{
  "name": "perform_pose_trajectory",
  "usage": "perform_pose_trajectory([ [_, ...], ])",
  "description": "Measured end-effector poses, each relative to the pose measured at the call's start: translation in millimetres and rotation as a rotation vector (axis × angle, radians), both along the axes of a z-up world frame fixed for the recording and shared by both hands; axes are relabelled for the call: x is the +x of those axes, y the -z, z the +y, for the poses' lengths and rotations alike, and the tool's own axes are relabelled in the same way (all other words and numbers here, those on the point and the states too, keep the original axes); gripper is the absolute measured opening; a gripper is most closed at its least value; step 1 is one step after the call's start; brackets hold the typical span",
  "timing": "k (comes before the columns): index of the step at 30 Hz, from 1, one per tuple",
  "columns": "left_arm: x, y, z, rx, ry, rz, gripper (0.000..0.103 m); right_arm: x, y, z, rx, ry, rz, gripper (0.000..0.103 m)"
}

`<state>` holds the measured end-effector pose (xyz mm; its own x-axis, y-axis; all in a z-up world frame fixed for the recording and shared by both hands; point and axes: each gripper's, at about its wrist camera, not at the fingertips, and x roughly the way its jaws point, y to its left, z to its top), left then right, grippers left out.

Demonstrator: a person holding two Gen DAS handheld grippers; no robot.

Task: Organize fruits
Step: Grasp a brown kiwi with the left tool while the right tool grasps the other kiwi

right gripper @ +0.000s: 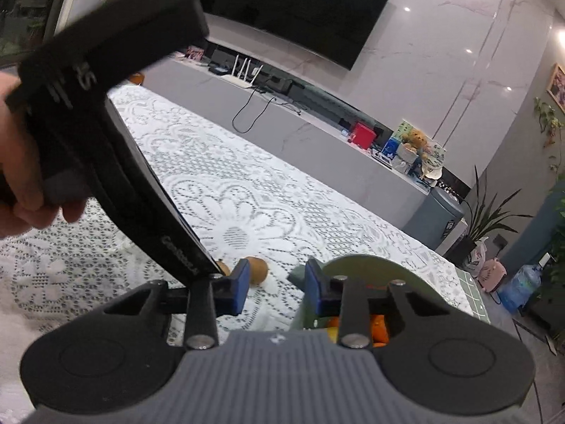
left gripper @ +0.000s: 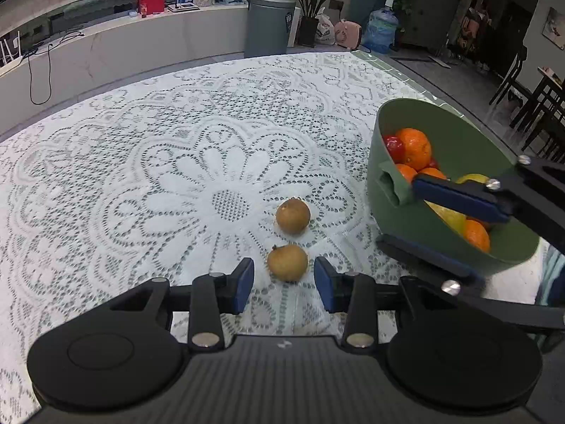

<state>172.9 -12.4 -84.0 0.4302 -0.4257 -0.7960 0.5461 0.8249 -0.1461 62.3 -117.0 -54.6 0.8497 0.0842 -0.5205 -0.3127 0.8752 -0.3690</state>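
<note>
Spillage is being risked first at the deep green plastic bowl [left gripper: 402, 222], which is sitting at the bench's right side and is being straddled at its wall, just beside the handle, by the right gripper [right gripper: 277, 284]. One of its fingers is reaching inside over the fruit and the other is lying outside. The gap is being kept fairly narrow, but whether the wall is actually being pinched cannot be told. If the bowl is being taken by so small a bite, it is likely to be tipped or slid, and the piled oranges [left gripper: 416, 148], the red fruit [left gripper: 393, 146] and the yellow fruit [left gripper: 448, 217] could be rolled out.

A smaller risk is being carried by the nearer round brown fruit [left gripper: 287, 263]. It is being bracketed by the left gripper [left gripper: 284, 277], whose fingers are being held a little wider than the fruit, clear of it on both sides. An off-centre squeeze could squirt it away, perhaps into the second brown fruit [left gripper: 293, 216] lying just beyond.

Everything is being carried on a bench covered with white floral lace cloth [left gripper: 176, 176], whose openwork could snag a fingertip. Behind, a wall-mounted black television [right gripper: 300, 10], a long pale counter [left gripper: 106, 46], a grey bin [left gripper: 270, 24] and a blue water bottle [left gripper: 381, 31] are being shown.
</note>
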Motion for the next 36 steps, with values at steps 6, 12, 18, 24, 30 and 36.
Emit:
perform_pose_trajectory([
  [6,9,7,-8,0.015,-0.007,0.020,0.041,5,2,-8,0.029,0.031,0.021,0.031],
  [12,12,12,-13,0.014,-0.006,0.040,0.037,8,1,-8,0.034,0.038,0.019,0.031],
  [18,10,13,-12,-0.003,-0.023,0.041,0.032,8,2,-5,0.017,0.032,0.000,0.031],
  [24,7,0,21,-0.013,-0.151,0.017,0.032,-1,4,23,-0.059,-0.042,-0.049,0.031],
  [30,1,-12,66,-0.032,-0.282,0.012,0.032,19,22,56,-0.161,-0.031,0.011,0.026],
  [36,-11,-16,94,-0.055,-0.351,0.016,0.032,51,42,78,-0.306,-0.011,0.099,0.026],
])
